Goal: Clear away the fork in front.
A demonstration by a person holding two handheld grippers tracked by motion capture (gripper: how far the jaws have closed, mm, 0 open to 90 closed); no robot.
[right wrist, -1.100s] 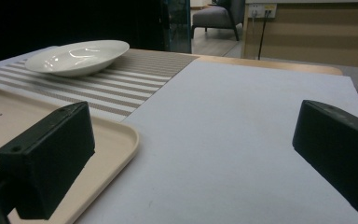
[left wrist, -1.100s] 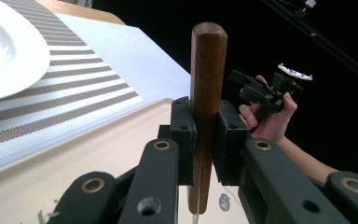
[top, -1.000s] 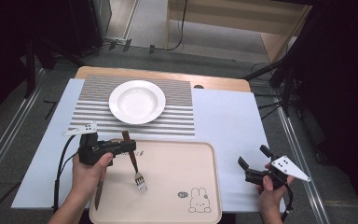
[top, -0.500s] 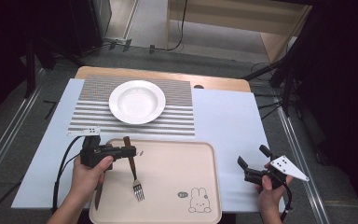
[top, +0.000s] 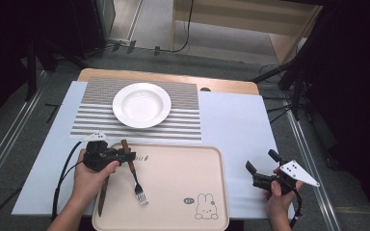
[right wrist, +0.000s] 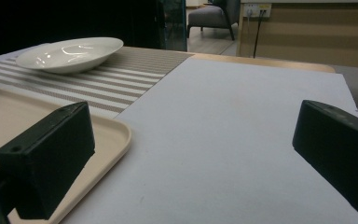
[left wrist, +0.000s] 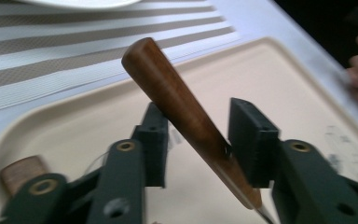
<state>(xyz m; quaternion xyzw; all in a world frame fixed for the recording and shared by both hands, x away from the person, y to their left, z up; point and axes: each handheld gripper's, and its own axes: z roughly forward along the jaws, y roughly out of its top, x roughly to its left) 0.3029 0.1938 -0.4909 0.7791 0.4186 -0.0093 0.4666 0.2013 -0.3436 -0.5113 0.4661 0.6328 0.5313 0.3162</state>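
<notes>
High overhead; gripper views close, low, perhaps sharing the tray.

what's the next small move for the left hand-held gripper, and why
Probably lift the left hand-held gripper straight up and clear. Its jaws have just been opening, the fork's wooden handle sits loosely between them, and the fork already lies on the tray.

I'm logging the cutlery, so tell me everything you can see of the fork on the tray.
The fork has a brown, wood-looking handle and a slim metal neck ending in tines. It lies on the beige tray, tines toward the person, handle end toward the striped placemat. The left gripper has just been opening its jaws, and the handle sits between them, leaning on one pad with a gap at the other, so it looks released.
</notes>
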